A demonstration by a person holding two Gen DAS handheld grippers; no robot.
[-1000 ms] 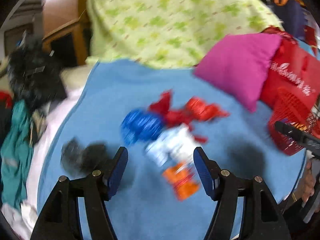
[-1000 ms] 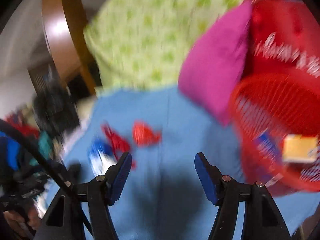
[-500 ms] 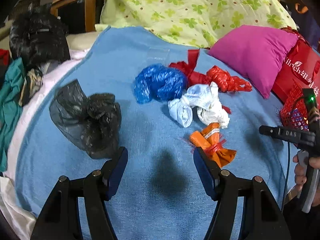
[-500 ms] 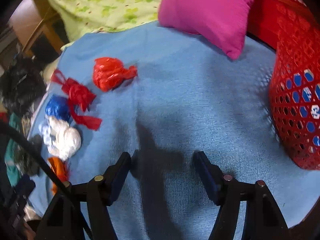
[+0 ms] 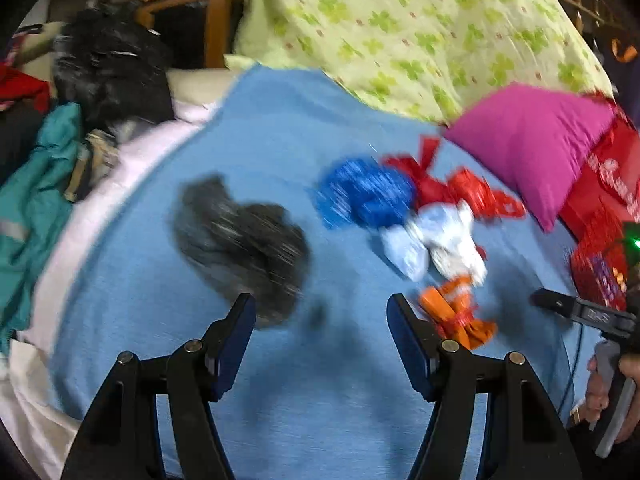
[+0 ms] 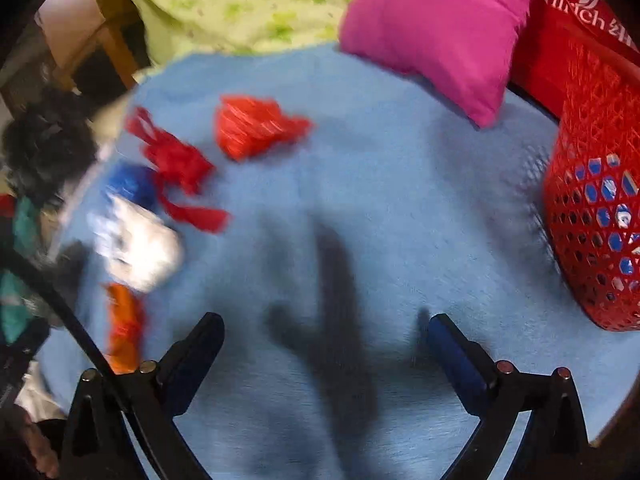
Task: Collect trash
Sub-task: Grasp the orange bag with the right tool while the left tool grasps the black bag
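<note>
Our left claw [image 5: 320, 320] and right claw [image 6: 326, 334] both hang wide open and empty over the blue blanket [image 5: 280, 152]. The black bag [image 5: 244, 236] lies just ahead; its thin plastic may slip, or we pinch blanket instead. The red basket [image 6: 596, 208] waits right.

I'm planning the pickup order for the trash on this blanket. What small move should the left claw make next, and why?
Probably ease the left claw forward and slightly left onto the black bag. Its jaws stand open and empty, and that bag lies just ahead of the left finger, nearer than the blue bag. The red basket waits on the right.
</note>
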